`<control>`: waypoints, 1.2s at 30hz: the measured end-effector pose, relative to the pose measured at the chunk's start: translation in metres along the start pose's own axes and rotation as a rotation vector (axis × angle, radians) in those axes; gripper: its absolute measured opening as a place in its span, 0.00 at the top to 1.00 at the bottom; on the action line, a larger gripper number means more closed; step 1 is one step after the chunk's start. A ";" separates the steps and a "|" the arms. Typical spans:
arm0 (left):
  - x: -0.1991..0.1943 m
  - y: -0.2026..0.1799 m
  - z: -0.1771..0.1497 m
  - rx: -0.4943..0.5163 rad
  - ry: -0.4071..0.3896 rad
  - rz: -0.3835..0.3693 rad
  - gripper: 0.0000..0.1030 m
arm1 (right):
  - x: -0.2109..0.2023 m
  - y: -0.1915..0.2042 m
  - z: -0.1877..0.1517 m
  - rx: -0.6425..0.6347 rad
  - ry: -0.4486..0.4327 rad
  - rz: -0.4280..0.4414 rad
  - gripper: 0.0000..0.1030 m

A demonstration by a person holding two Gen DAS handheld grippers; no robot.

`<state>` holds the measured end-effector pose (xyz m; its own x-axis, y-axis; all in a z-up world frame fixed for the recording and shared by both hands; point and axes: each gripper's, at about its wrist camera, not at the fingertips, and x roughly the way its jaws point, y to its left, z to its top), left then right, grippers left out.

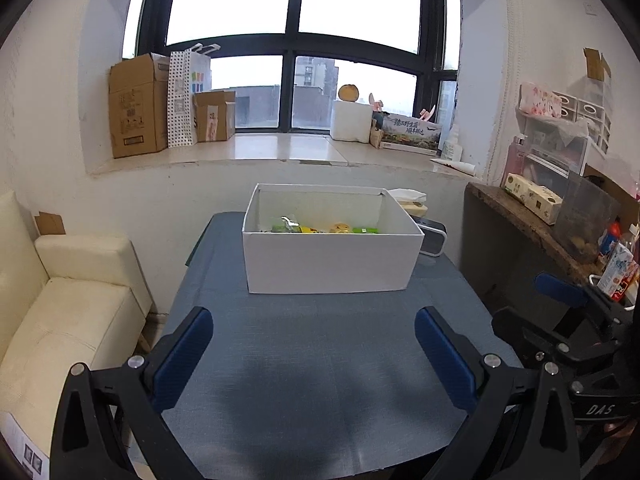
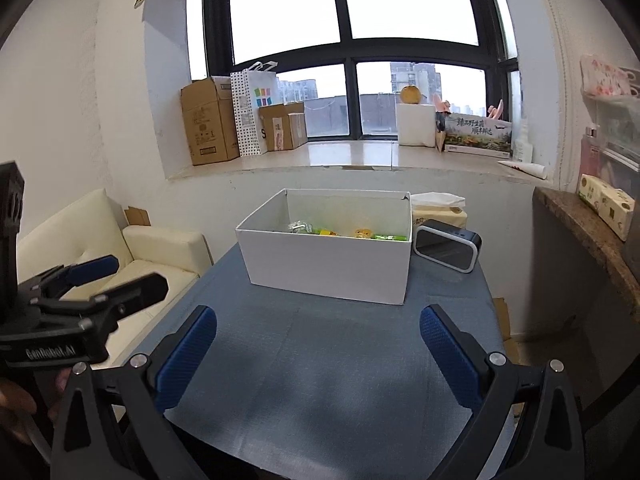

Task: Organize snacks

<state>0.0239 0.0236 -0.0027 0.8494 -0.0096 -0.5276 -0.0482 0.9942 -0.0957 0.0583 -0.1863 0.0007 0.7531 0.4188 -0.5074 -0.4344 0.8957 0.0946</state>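
Note:
A white open box stands at the far middle of the blue-grey table; it also shows in the right wrist view. Several snack packets, green, yellow and silver, lie inside it, mostly hidden by its front wall; they show in the right wrist view too. My left gripper is open and empty, held over the near table short of the box. My right gripper is open and empty, also short of the box. Each gripper appears at the edge of the other's view.
A black and white speaker and a tissue box sit right of the box. A cream sofa stands left of the table. A brown counter with cartons is on the right. Cardboard boxes line the windowsill.

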 end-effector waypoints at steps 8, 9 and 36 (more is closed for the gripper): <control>-0.001 0.008 -0.001 -0.015 0.000 0.008 0.00 | -0.003 0.009 0.002 -0.041 0.004 0.034 0.00; -0.001 0.008 -0.001 -0.017 0.001 0.007 0.00 | -0.003 0.008 0.002 -0.038 0.002 0.036 0.00; 0.002 0.005 -0.005 -0.001 0.018 -0.007 0.00 | -0.004 0.006 0.002 -0.015 0.011 0.063 0.00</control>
<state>0.0228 0.0276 -0.0090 0.8399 -0.0185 -0.5424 -0.0431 0.9940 -0.1006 0.0539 -0.1817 0.0049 0.7182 0.4727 -0.5106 -0.4881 0.8653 0.1144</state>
